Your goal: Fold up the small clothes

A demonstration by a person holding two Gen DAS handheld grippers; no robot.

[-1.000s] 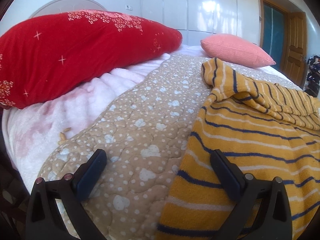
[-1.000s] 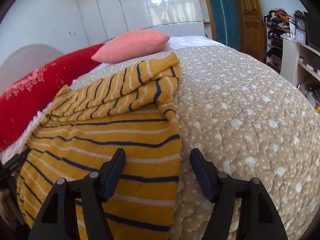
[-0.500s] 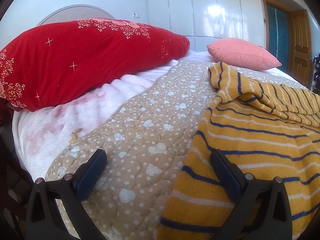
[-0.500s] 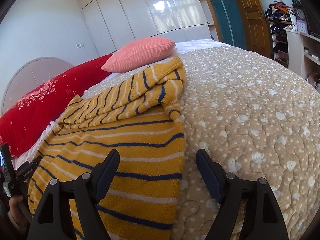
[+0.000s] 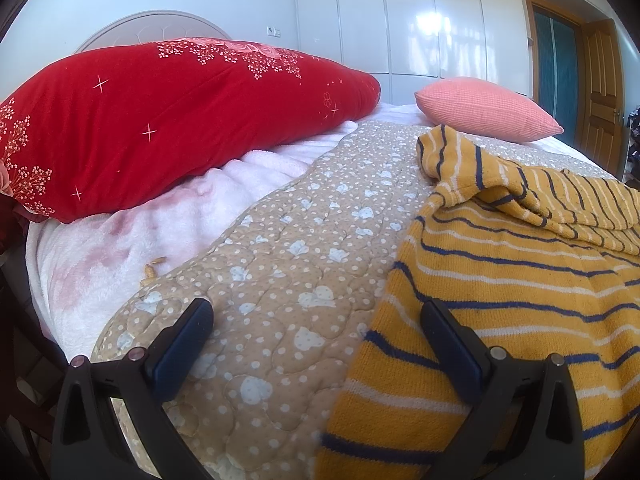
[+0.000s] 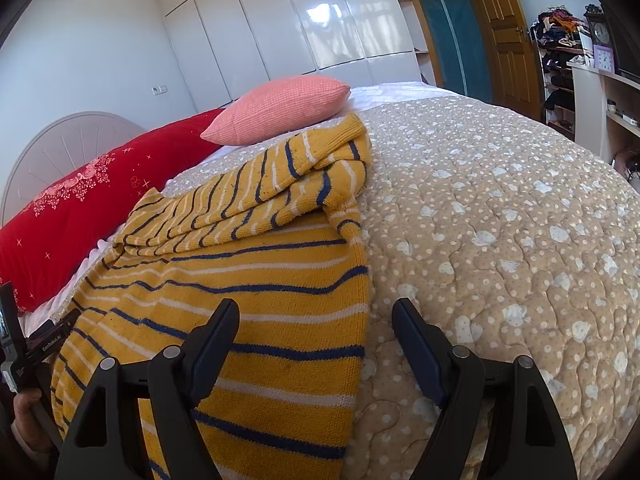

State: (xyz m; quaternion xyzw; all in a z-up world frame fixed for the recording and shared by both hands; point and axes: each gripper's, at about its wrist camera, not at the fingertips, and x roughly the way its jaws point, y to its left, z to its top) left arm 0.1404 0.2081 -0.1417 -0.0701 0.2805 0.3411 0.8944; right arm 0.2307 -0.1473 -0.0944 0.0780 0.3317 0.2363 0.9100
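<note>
A yellow sweater (image 5: 500, 280) with navy and white stripes lies flat on the beige quilt (image 5: 288, 264), its sleeves folded across its far part. It also shows in the right wrist view (image 6: 256, 280). My left gripper (image 5: 316, 322) is open and empty over the sweater's near left edge, its right finger above the knit. My right gripper (image 6: 316, 320) is open and empty over the sweater's near right edge, straddling the edge.
A large red pillow (image 5: 160, 120) and a pink cushion (image 5: 484, 108) lie at the bed's head. A pink fleece blanket (image 5: 140, 240) shows at the left. The quilt (image 6: 500, 220) stretches right of the sweater. Shelves (image 6: 592, 60) and a wooden door (image 6: 504, 32) stand at the far right.
Both grippers have drawn back and lowered toward the sweater's near hem; the sweater itself has not moved and both stay open.
</note>
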